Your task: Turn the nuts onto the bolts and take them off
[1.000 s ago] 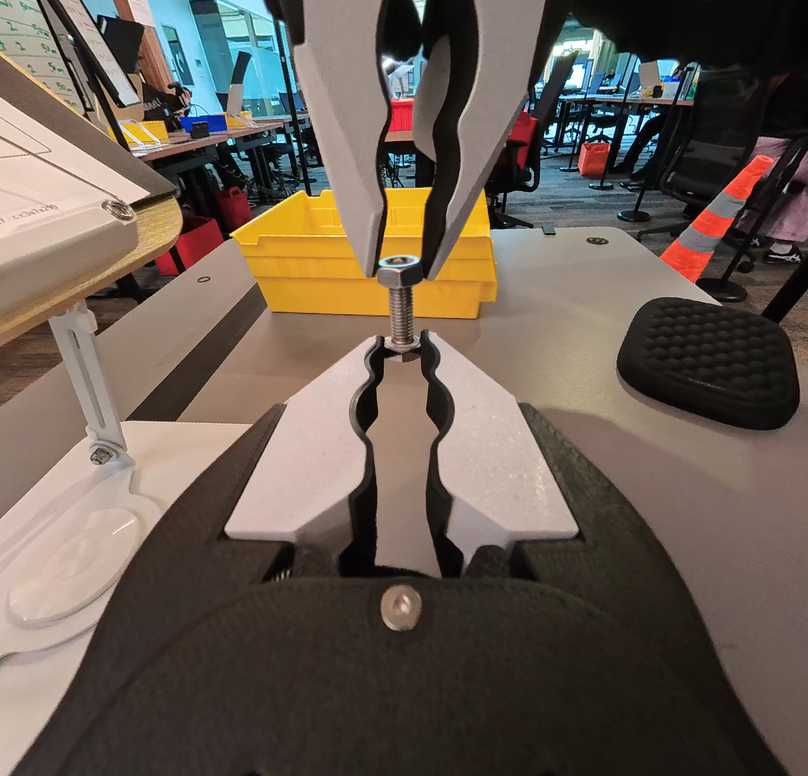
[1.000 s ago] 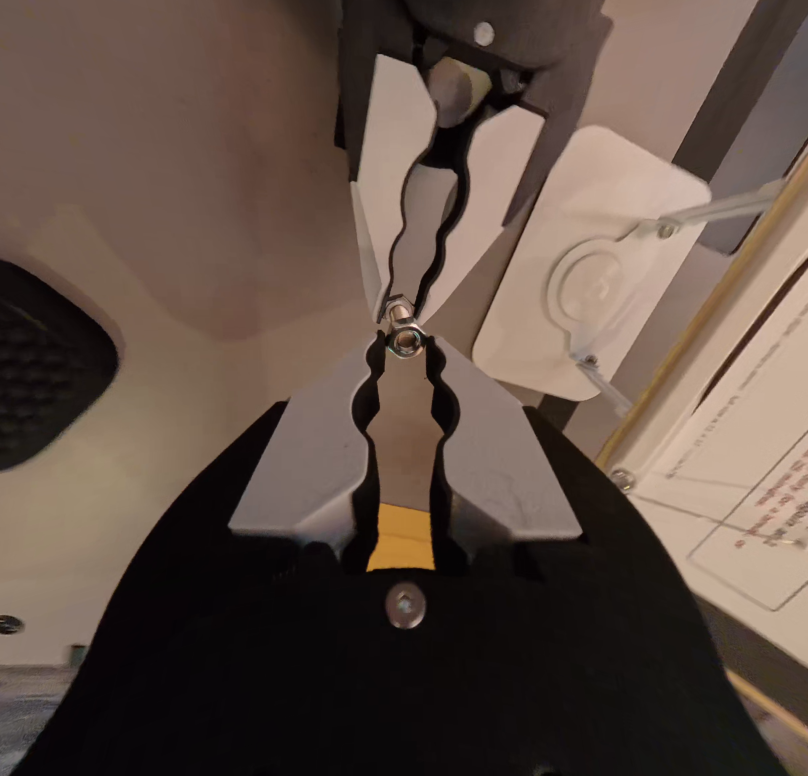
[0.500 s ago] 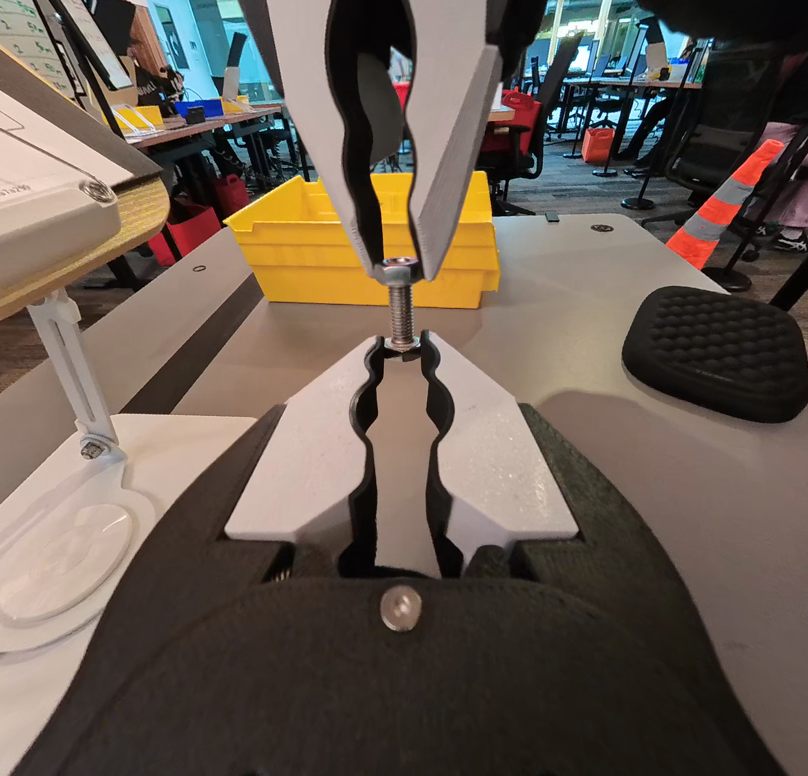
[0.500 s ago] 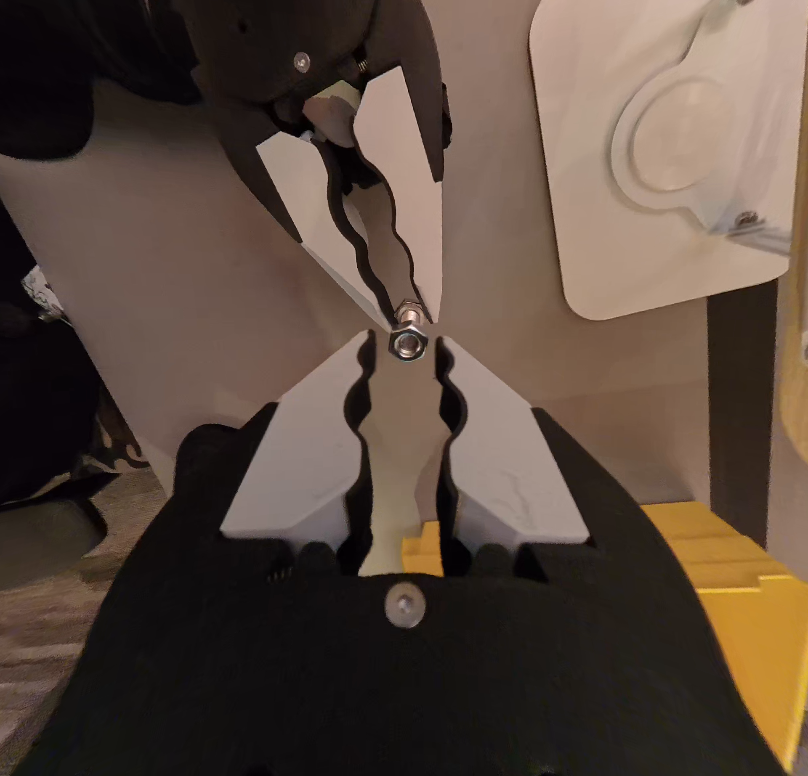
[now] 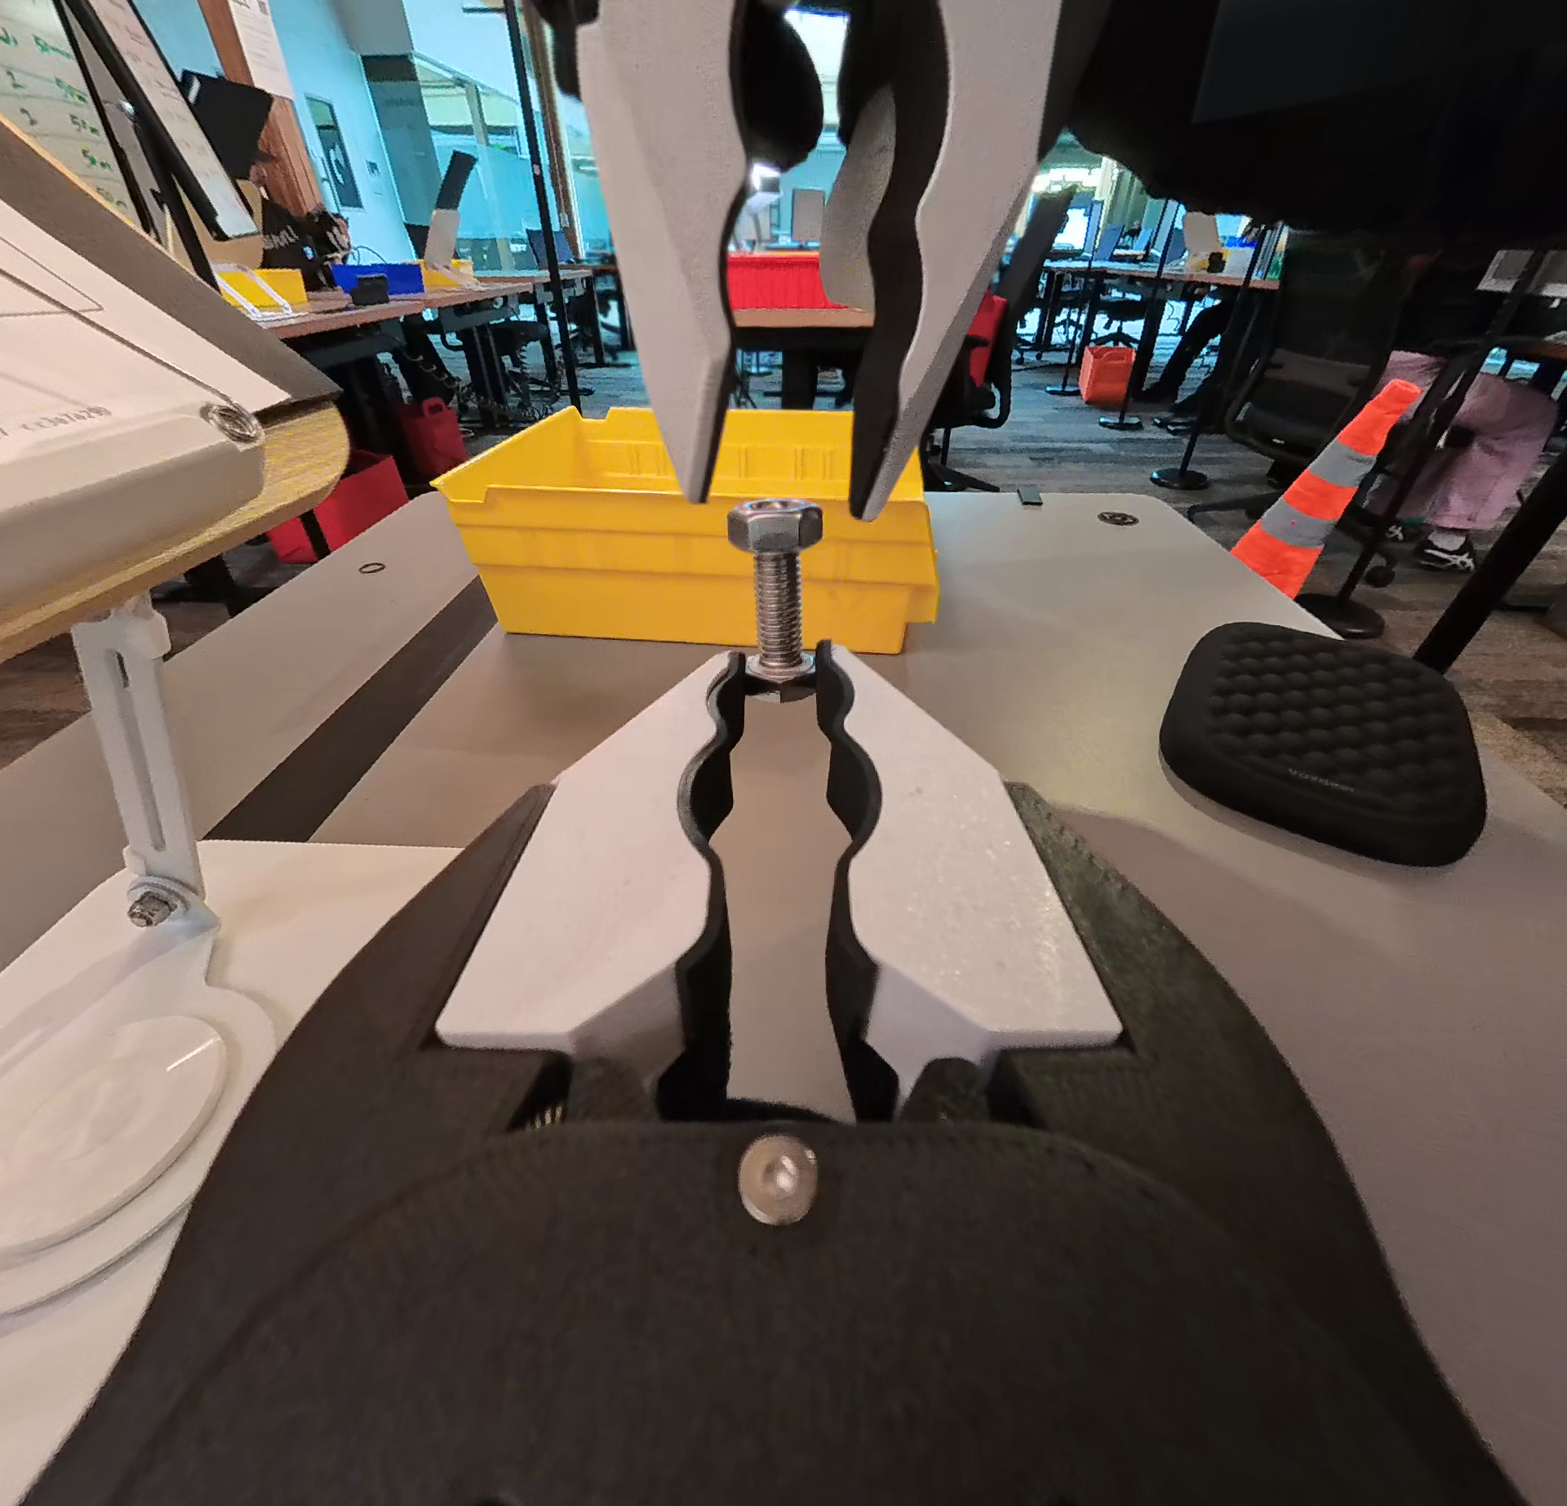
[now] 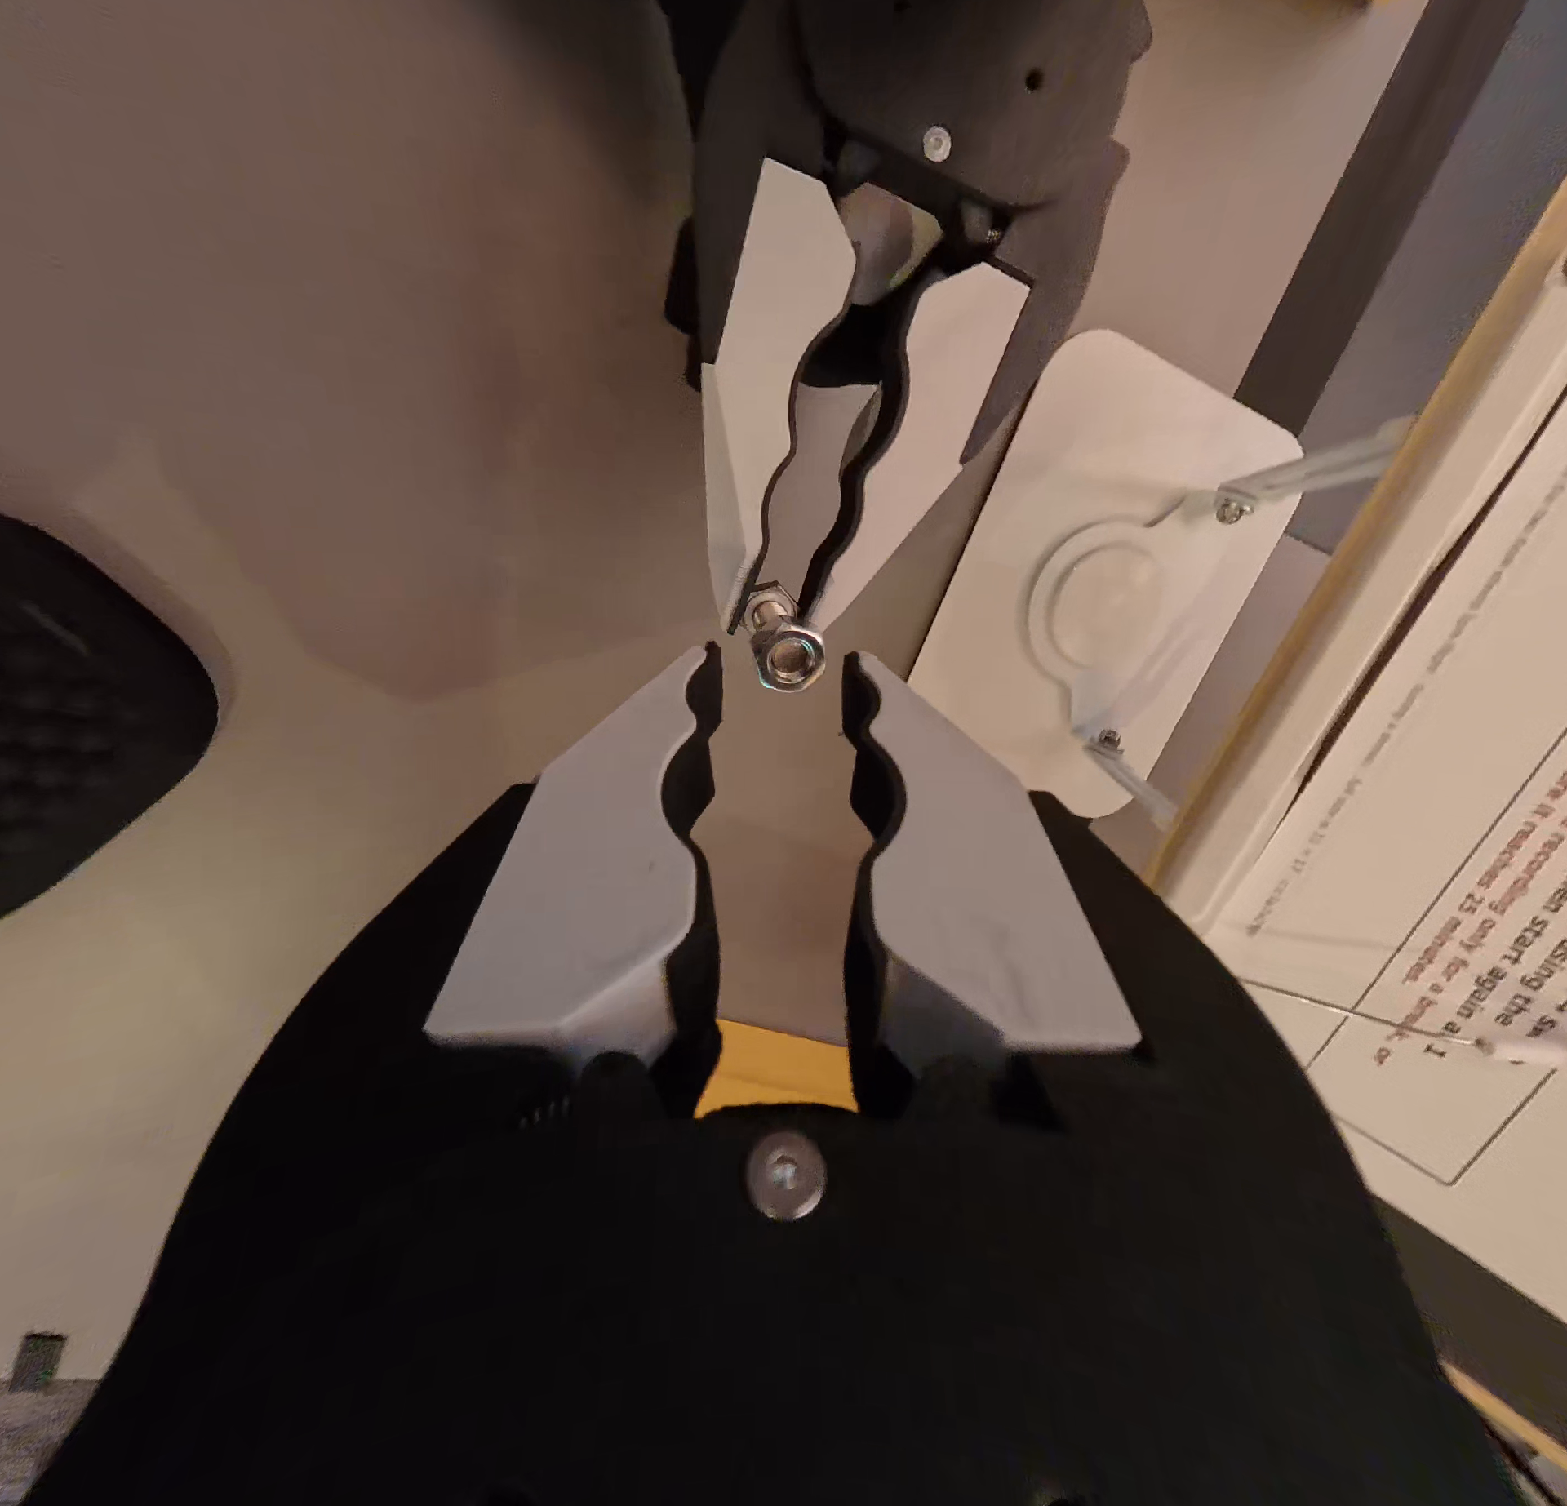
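A steel bolt (image 5: 778, 609) stands upright, its head clamped between the tips of my left gripper (image 5: 776, 678), which is shut on it. A hex nut (image 5: 774, 526) sits at the top end of the thread. My right gripper (image 5: 782, 509) hangs point-down over the nut, open, one fingertip on each side and clear of it. In the right wrist view I look down the bolt's axis. The nut (image 6: 789, 660) lies in the gap of my open right gripper (image 6: 778, 661), and the left gripper (image 6: 773, 607) holds the bolt from beyond.
A yellow bin (image 5: 593, 549) stands on the grey table (image 5: 1060, 617) just behind the bolt. A black textured pad (image 5: 1323, 744) lies at the right. A white stand base (image 5: 110, 1041) and a tilted board with paper (image 5: 102, 414) are at the left. An orange cone (image 5: 1323, 490) stands on the floor beyond. My left and right fingertips are right by each other. The white stand base (image 5: 110, 1041) is about equally far from each gripper, around 25 cm. The right camera catches it too, in the right wrist view (image 6: 1108, 658).
My right gripper was closed around the nut and twisted about the bolt's axis. It has now opened, let go of the nut and swung back. The left gripper kept the bolt still.
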### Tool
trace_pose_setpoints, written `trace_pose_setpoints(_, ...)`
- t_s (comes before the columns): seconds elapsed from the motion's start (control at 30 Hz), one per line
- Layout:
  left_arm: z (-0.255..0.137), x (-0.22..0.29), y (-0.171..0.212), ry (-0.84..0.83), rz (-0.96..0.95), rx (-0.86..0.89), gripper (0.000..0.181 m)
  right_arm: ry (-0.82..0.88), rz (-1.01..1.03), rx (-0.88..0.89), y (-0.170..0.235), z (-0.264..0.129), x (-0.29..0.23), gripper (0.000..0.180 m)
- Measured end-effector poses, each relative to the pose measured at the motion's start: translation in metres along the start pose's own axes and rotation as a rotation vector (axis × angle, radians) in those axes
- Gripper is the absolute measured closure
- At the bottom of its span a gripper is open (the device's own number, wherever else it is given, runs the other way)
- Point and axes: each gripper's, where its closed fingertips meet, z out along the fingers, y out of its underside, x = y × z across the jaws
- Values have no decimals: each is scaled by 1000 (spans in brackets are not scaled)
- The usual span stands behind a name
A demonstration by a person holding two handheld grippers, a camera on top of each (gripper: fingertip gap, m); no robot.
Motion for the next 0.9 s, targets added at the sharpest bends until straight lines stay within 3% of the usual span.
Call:
trace_pose_setpoints(0.23, -1, 0, -3, 4, -10, 21, 166, -28, -29, 9, -4, -1, -3, 177)
trace_pose_setpoints(0.37, -2, -1, -2, -2, -8, 15, 166, -23, 4, -17, -2, 1, -3, 175)
trace_pose_setpoints(0.53, -2, -1, -3, -1, -6, 18, 166, 1, 16, -2, -2, -3, 0, 148)
trace_pose_setpoints(0.73, -1, 0, -3, 2, -3, 15, 166, -5, -6, 0, -2, 4, 0, 162)
trace_pose_setpoints(0.9, -1, -1, -2, -5, -1, 10, 166, -11, 46, 2, -2, 6, 2, 163)
